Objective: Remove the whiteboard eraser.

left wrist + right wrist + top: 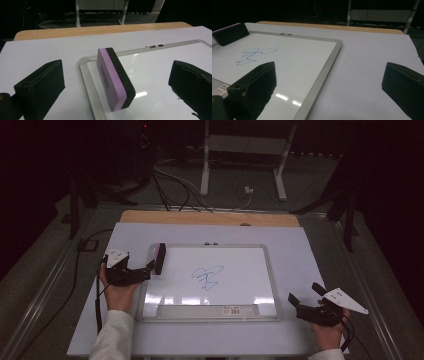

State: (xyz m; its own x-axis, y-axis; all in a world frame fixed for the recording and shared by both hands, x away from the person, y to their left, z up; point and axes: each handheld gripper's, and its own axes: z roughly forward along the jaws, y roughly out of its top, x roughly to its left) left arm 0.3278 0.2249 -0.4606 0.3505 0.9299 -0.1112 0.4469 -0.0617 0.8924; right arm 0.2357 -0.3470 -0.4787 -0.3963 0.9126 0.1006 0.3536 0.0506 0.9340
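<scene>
While both claws gape empty, left claw (151,270) flanks the eraser (160,258), right claw (306,296) beside whiteboard (272,280).

A purple-and-black eraser (115,79) stands on edge at the whiteboard's (160,75) near-left corner, beside its frame, between the left gripper's (117,85) wide-apart jaws, touching neither.
</scene>
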